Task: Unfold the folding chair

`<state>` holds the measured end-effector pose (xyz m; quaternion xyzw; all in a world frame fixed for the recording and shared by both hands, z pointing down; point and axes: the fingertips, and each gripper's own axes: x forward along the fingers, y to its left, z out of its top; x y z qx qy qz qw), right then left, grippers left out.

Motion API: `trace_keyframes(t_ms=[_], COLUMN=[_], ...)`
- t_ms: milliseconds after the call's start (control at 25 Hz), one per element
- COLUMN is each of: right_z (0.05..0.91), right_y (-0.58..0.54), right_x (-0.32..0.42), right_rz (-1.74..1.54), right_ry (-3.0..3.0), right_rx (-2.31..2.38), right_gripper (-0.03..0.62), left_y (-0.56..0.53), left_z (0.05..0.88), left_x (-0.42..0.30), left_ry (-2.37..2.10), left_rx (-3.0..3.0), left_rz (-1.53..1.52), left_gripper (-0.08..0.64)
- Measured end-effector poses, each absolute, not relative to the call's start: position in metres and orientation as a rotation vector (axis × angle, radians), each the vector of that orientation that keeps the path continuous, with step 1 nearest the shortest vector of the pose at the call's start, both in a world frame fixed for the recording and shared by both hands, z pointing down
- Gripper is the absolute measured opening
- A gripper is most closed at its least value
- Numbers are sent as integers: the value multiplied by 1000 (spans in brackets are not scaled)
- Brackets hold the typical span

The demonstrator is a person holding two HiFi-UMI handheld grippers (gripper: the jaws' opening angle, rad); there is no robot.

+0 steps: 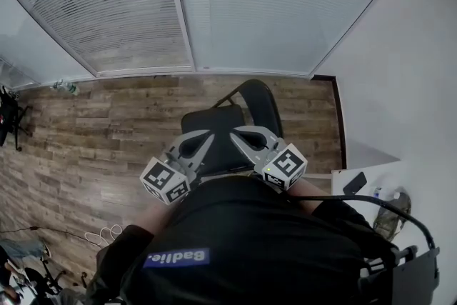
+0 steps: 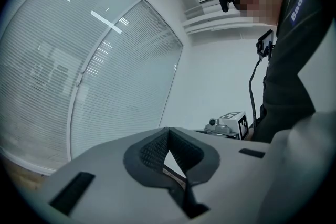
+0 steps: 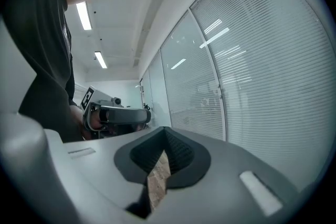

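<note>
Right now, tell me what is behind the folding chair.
Behind the folding chair runs wood floor, then window blinds. The floor strip right behind its backrest is covered by the chair itself.

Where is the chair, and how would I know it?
Find the big window with white blinds, then look down to the wooden floor in front of it. The chair stands there, close to the white wall on the right. It is all black with a rounded back, and it is the only seat on that floor.
</note>
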<state>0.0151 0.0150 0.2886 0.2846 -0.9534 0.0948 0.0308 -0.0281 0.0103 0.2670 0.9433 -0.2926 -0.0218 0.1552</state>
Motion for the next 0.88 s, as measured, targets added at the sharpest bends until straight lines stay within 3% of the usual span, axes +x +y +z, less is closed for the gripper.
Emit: trace_keyframes(t_ms=[880], right_z=[307], right_y=[26], right_x=[14], right_rz=[354], right_ry=[-2892], right_rx=[834], right_gripper=[2], left_y=[19], left_z=[280], left_x=[-35], left_ry=[-860], left_rx=[2687], left_rz=[-17], left_gripper=[5])
